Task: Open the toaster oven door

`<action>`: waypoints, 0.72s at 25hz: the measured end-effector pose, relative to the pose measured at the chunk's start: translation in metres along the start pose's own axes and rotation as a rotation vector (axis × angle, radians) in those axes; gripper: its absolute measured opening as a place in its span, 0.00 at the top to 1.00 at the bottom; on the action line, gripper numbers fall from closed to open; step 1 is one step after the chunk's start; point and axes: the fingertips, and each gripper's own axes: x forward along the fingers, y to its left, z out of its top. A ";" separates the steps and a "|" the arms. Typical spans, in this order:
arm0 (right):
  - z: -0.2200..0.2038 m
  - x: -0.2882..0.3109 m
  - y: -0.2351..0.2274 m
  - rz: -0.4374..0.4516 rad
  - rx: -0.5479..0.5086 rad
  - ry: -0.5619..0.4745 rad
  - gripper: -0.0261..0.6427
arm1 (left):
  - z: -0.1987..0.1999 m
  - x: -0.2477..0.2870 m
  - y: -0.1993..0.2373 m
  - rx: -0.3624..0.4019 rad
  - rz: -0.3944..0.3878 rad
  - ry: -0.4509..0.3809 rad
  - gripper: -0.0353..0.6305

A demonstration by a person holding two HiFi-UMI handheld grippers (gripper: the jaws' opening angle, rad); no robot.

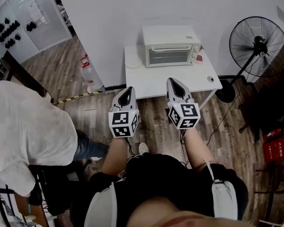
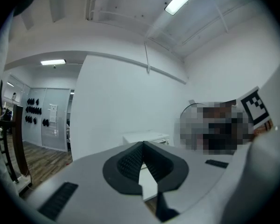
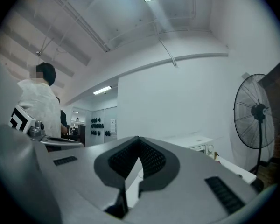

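A white toaster oven (image 1: 170, 46) stands at the back of a small white table (image 1: 146, 82) against the wall, its glass door closed. My left gripper (image 1: 128, 90) and right gripper (image 1: 173, 82) hover side by side at the table's near edge, pointing at the oven and well short of it. Both are shut with nothing between the jaws. In the left gripper view the closed left gripper (image 2: 143, 145) partly covers the oven (image 2: 149, 137). In the right gripper view the oven (image 3: 198, 144) sits to the right of the closed right gripper (image 3: 139, 140).
A black standing fan (image 1: 257, 45) is right of the table, its cable running over the wooden floor. A person in a white shirt (image 1: 23, 126) stands at the left. A water bottle (image 1: 89, 77) sits by the wall. A small white disc (image 1: 210, 79) lies on the table.
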 end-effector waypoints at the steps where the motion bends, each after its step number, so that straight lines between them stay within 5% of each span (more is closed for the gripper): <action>1: 0.001 0.012 -0.001 -0.008 -0.003 -0.002 0.96 | 0.002 0.010 0.008 -0.002 -0.009 -0.002 0.93; 18: -0.030 0.170 -0.021 -0.116 -0.010 0.056 0.96 | -0.006 0.149 0.106 -0.028 -0.129 0.030 0.93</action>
